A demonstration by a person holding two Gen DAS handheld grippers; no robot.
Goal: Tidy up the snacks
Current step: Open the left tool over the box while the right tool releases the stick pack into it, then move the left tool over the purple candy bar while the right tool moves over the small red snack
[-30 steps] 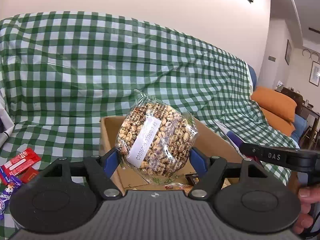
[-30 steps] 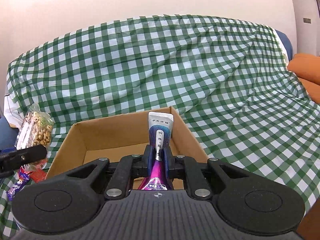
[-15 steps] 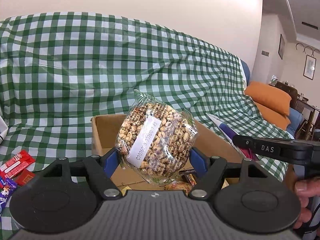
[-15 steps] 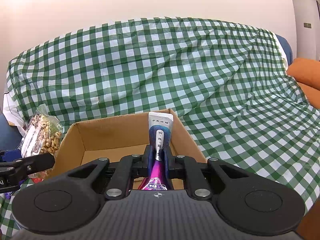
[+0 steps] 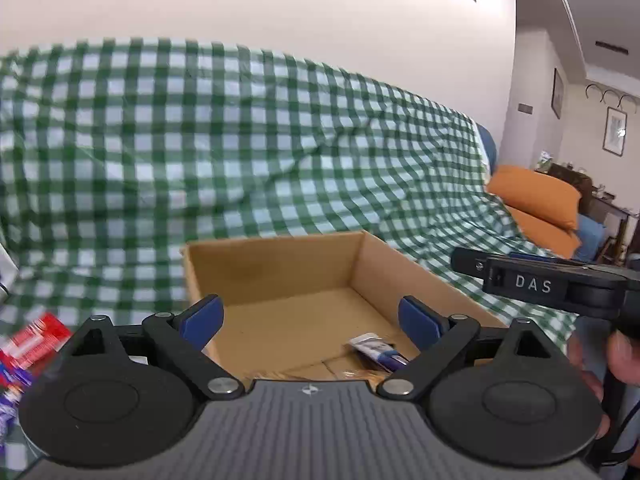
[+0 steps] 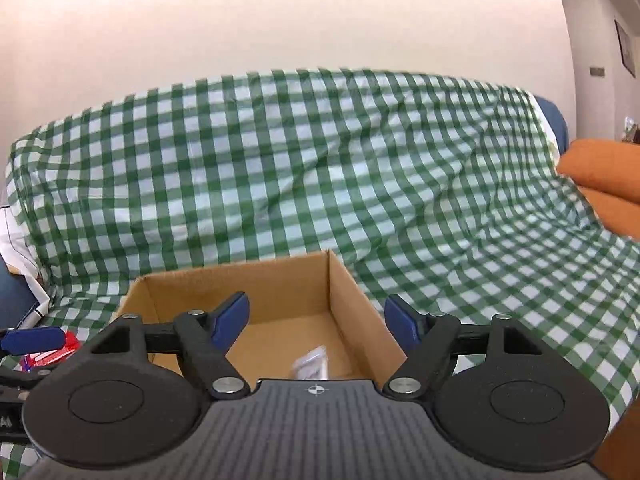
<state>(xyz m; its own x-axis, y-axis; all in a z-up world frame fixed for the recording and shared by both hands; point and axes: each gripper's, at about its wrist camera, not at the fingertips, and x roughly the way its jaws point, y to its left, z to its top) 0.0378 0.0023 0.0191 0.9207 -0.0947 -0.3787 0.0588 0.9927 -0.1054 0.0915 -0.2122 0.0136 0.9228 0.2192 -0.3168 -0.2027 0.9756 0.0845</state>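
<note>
An open cardboard box (image 5: 280, 264) sits on the green checked cloth, also in the right wrist view (image 6: 240, 284). My left gripper (image 5: 310, 318) is open and empty over the box's near part. My right gripper (image 6: 318, 320) is open and empty over the box. A purple and white snack packet (image 5: 378, 352) lies on the box floor, its white end showing in the right wrist view (image 6: 312, 366). The bag of nuts is out of sight below the left gripper's body. Red and purple snack packets (image 5: 28, 344) lie on the cloth left of the box.
The checked cloth (image 5: 240, 152) covers a sofa behind the box. Orange cushions (image 5: 540, 204) lie at the right. The right gripper's side (image 5: 540, 284) and the hand holding it show at the left view's right edge.
Both grippers have opened and let go. The bag of nuts has left the left gripper, and the purple packet has dropped from the right gripper into the box.
</note>
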